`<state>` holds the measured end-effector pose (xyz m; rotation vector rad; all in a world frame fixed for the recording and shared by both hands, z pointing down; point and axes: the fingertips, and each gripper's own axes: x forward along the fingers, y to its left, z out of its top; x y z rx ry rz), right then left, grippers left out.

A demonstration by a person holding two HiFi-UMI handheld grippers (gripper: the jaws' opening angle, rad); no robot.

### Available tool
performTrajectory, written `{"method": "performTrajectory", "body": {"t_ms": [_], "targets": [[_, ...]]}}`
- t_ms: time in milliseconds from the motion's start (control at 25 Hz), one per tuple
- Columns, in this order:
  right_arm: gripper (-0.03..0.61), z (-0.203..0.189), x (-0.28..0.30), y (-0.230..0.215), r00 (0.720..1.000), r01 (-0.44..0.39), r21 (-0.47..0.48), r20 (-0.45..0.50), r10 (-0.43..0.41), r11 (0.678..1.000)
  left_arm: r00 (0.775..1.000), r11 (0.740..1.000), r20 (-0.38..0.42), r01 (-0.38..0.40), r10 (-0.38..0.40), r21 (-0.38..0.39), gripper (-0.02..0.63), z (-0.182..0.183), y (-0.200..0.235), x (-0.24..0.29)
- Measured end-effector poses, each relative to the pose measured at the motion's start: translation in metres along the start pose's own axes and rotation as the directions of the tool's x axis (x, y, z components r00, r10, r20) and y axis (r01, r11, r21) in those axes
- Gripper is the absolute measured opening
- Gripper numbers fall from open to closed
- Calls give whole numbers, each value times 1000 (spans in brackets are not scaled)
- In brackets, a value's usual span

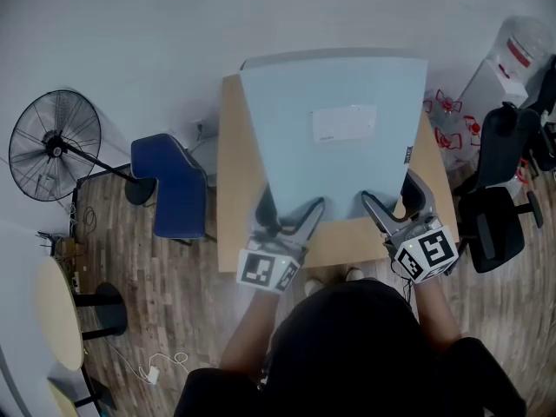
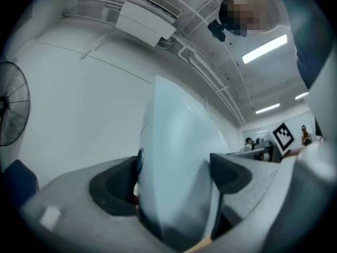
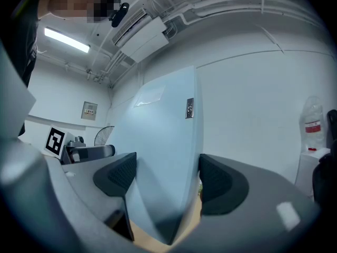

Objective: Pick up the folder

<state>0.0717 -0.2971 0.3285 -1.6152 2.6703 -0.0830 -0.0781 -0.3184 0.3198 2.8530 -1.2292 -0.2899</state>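
Both claws are clamped on the folder (image 1: 334, 129). The left gripper (image 1: 289, 213) pinches its near edge toward the left corner and the right gripper (image 1: 395, 200) does the same toward the right, jaws closed down to the sheet's thickness. The folder runs straight away from both of them, over the table (image 1: 228, 189), and it's tipped up steeply (each gripper view shows it rising against the ceiling). Neither claw is nearer. It looks lifted to me, so any further raise has to keep both sides level.

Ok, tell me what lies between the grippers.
Head view: only the folder, its near edge over bare table; left gripper and right gripper both clamp it.
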Motion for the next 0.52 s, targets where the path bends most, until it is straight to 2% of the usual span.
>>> {"method": "performTrajectory", "body": {"t_ms": [520], "targets": [[367, 2, -7, -41, 1000, -5, 14, 5, 5, 1000, 1000, 1000, -8, -9, 9, 6, 433, -5, -20, 36]]}}
